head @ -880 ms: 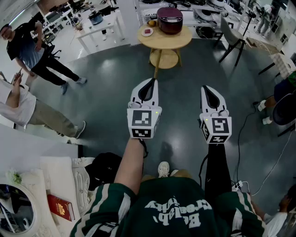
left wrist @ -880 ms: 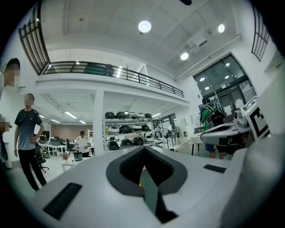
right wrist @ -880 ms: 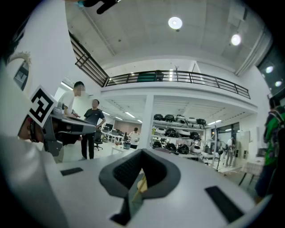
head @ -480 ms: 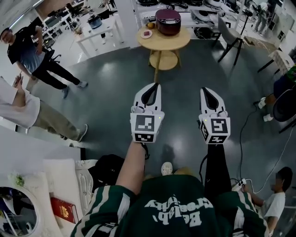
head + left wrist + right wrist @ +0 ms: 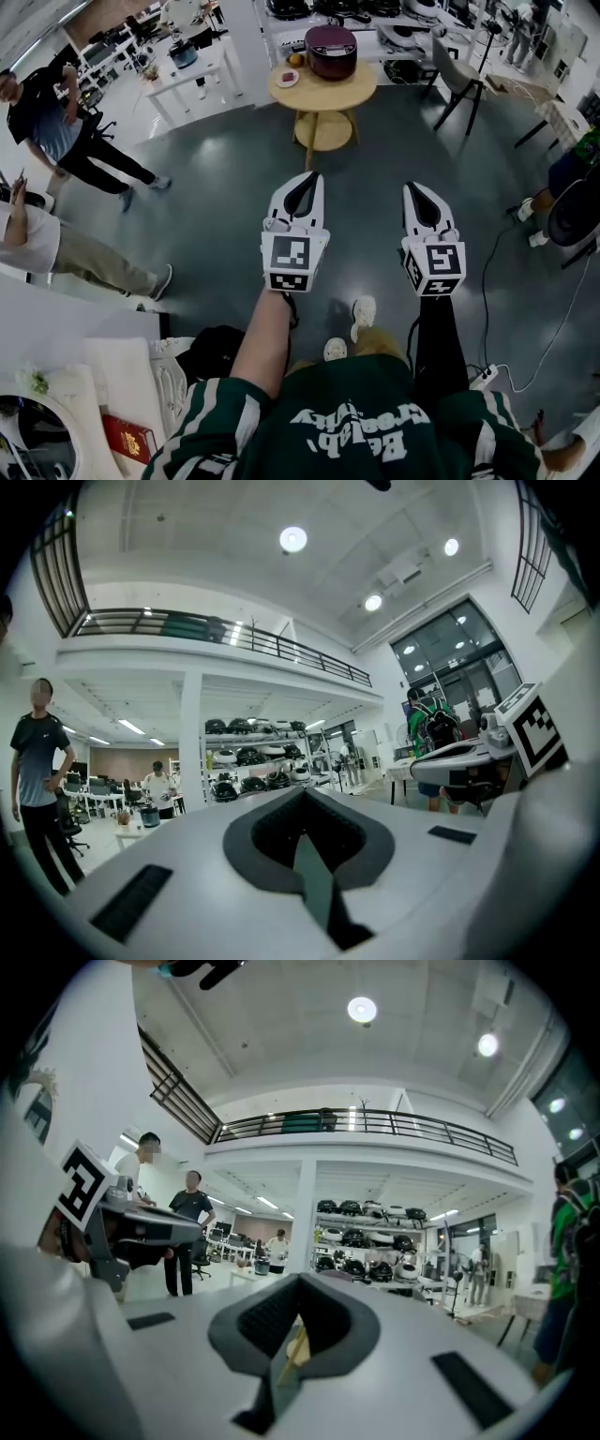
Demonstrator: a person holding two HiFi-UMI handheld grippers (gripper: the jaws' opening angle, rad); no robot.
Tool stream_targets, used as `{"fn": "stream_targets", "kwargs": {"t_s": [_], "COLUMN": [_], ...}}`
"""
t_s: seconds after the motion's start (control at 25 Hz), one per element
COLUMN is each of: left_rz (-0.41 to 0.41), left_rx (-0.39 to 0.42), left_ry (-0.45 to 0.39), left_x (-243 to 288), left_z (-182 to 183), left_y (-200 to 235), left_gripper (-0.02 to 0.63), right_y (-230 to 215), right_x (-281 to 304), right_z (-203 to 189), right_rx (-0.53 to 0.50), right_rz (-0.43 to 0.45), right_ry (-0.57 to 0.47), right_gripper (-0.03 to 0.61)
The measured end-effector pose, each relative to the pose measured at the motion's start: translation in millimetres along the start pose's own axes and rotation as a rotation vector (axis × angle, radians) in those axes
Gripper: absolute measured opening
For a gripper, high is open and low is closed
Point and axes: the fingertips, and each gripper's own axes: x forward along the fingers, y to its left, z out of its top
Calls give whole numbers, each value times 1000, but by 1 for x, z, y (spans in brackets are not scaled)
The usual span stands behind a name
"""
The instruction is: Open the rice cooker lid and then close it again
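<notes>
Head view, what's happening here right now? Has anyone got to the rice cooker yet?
Not yet. A person holds the left gripper and the right gripper out level, side by side, both with jaws shut and nothing in them. The rice cooker sits with its lid down on the round table, well ahead of both grippers and out of their reach. Nothing touches it.

Distant detail lost, edges cropped
The rice cooker (image 5: 330,51) at the far edge of the round table (image 5: 347,90) is too small to show its latch; the plate (image 5: 287,79) at its left edge holds something unclear; a bystander (image 5: 23,244) is cropped.
</notes>
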Motion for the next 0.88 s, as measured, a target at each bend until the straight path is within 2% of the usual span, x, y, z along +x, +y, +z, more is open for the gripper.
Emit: {"fn": "stream_targets", "kwargs": {"t_s": [0.28,0.64,0.88], "left_rz": [-6,20,39], "left_rx": [14,10,14], "left_ry": [18,9,22], "left_x": [69,215,292], "left_z": [-12,-8,-9], "left_y": [8,30,35], "left_gripper": [0,0,0], "right_y": [-47,-136,-190], "right_x": [56,179,239], "right_z": [-7,-18,-26], "right_rx": [11,19,35], "right_rz": [6,30,44], "right_ry": [-17,-24,-23], "right_gripper": [5,5,5]}}
